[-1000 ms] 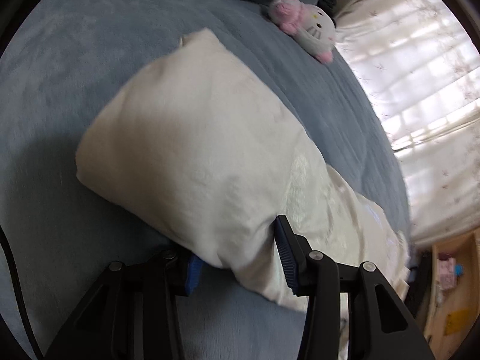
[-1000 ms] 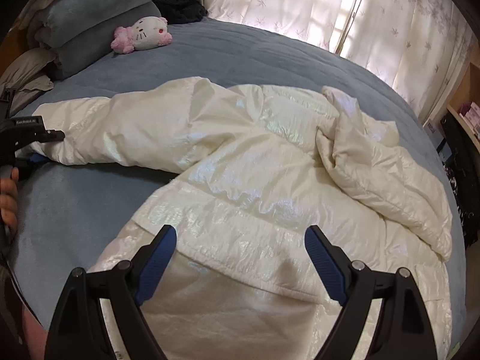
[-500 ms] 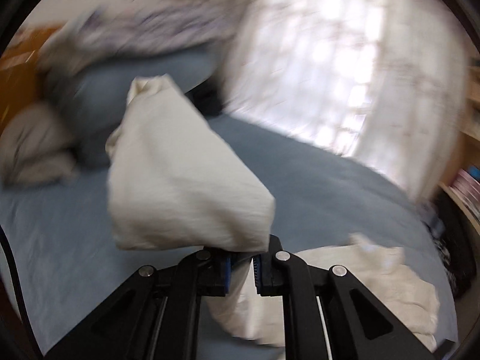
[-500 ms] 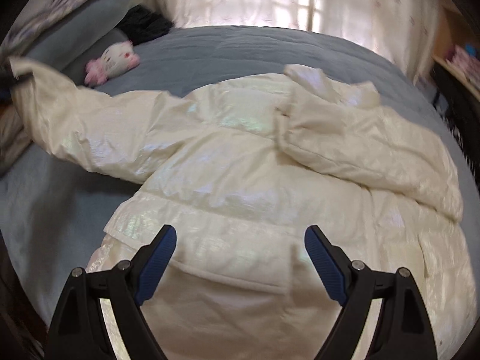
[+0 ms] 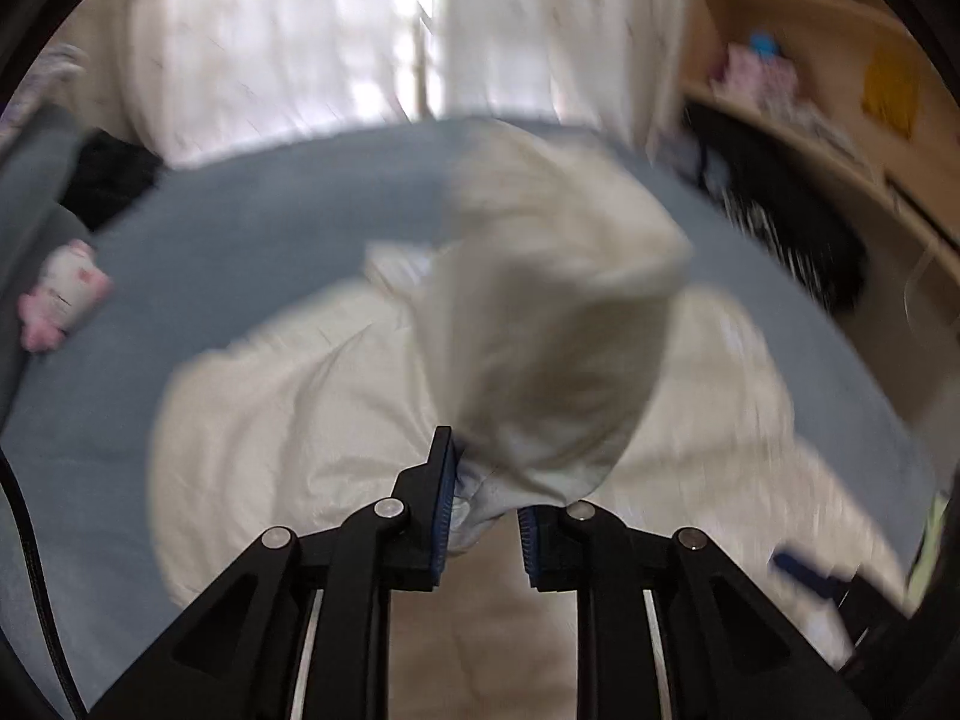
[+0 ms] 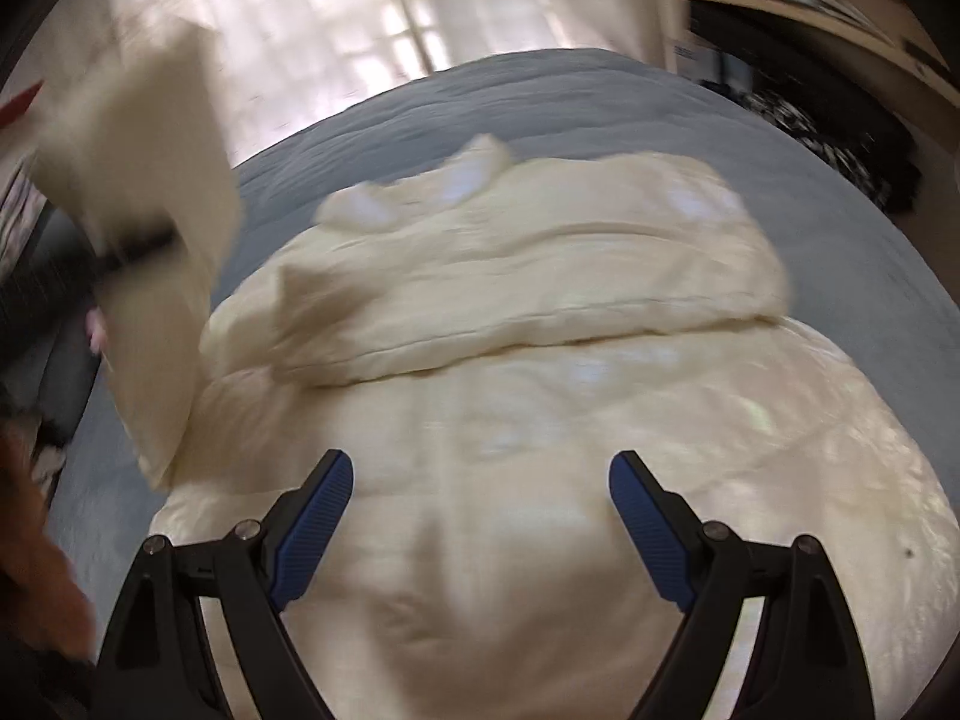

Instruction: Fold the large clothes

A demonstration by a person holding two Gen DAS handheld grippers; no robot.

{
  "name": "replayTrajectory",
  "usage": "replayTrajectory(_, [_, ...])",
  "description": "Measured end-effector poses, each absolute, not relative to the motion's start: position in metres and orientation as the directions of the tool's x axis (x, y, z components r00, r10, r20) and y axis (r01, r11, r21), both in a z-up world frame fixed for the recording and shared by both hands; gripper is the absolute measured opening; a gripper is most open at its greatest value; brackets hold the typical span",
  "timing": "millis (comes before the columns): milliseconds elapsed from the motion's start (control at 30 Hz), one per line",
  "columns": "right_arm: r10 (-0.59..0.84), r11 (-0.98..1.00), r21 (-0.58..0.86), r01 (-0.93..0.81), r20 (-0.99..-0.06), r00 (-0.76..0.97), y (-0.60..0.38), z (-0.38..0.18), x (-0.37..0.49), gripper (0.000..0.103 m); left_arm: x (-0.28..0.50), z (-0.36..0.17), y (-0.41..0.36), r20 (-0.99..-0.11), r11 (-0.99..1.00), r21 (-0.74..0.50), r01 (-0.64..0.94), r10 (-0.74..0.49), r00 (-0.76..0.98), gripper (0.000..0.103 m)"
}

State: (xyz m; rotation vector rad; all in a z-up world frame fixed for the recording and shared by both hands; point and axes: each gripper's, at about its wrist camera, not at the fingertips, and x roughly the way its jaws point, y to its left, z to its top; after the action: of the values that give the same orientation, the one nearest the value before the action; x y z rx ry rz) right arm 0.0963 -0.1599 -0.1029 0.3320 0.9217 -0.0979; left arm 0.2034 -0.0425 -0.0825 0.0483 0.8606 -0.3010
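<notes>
A large cream puffer jacket (image 6: 540, 420) lies spread on a blue-grey bed (image 6: 570, 96). In the left wrist view my left gripper (image 5: 480, 510) holds the jacket's sleeve (image 5: 540, 330) between its blue pads, raised above the jacket body (image 5: 288, 396). The pads stand a little apart with the fabric bunched between them. The same lifted sleeve (image 6: 150, 192) shows at the left of the right wrist view, with the left gripper's dark body behind it. My right gripper (image 6: 480, 498) is wide open and empty, hovering over the jacket's lower body. The other sleeve (image 6: 540, 300) lies folded across the chest.
A pink and white plush toy (image 5: 60, 300) lies on the bed at the left, beside stacked grey bedding (image 5: 30, 192). Curtains (image 5: 360, 30) hang behind the bed. Wooden shelves (image 5: 840, 90) and dark clothing (image 5: 780, 222) stand at the right.
My left gripper has closed on the sleeve end, lifted it off the bed and swung it right, over the jacket body. The right gripper stayed open and shifted over the jacket.
</notes>
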Motion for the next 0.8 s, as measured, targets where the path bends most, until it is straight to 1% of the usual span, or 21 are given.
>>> replayTrajectory(67, [0.057,0.935,0.255,0.247,-0.794,0.605,-0.176,-0.107,0.091,0.088,0.201,-0.102,-0.053,-0.789,0.955,-0.077,0.287,-0.235,0.567,0.017])
replayTrajectory(133, [0.059,0.924,0.273,0.268,-0.793,0.606,-0.19,-0.11,0.088,0.088,0.19,-0.111,-0.052,-0.8,0.955,-0.08,0.286,-0.233,0.553,0.017])
replayTrajectory(333, [0.14,0.89,0.371,0.267,-0.777,0.613,-0.206,-0.118,0.088,0.088,0.171,-0.119,-0.017,-0.817,0.959,-0.128,0.252,-0.246,0.522,0.02])
replayTrajectory(500, [0.221,0.866,0.443,0.23,-0.754,0.619,-0.206,-0.121,0.086,0.088,0.153,-0.115,-0.008,-0.838,0.953,-0.092,0.287,-0.23,0.494,0.023])
replayTrajectory(567, [0.256,0.851,0.476,0.221,-0.744,0.617,-0.207,-0.12,0.084,0.088,0.143,-0.121,-0.009,-0.855,0.949,-0.086,0.303,-0.227,0.467,0.025])
replayTrajectory(667, [0.321,0.816,0.54,0.208,-0.721,0.614,-0.211,-0.12,0.082,0.088,0.136,-0.137,-0.015,-0.882,0.94,-0.079,0.332,-0.221,0.415,0.033])
replayTrajectory(733, [0.384,0.78,0.595,0.194,-0.7,0.602,-0.21,-0.121,0.081,0.088,0.134,-0.141,-0.017,-0.889,0.936,-0.08,0.342,-0.222,0.4,0.04])
replayTrajectory(800, [0.442,0.746,0.639,0.184,-0.683,0.581,-0.206,-0.125,0.081,0.088,0.13,-0.144,-0.016,-0.886,0.933,-0.092,0.347,-0.236,0.399,0.045])
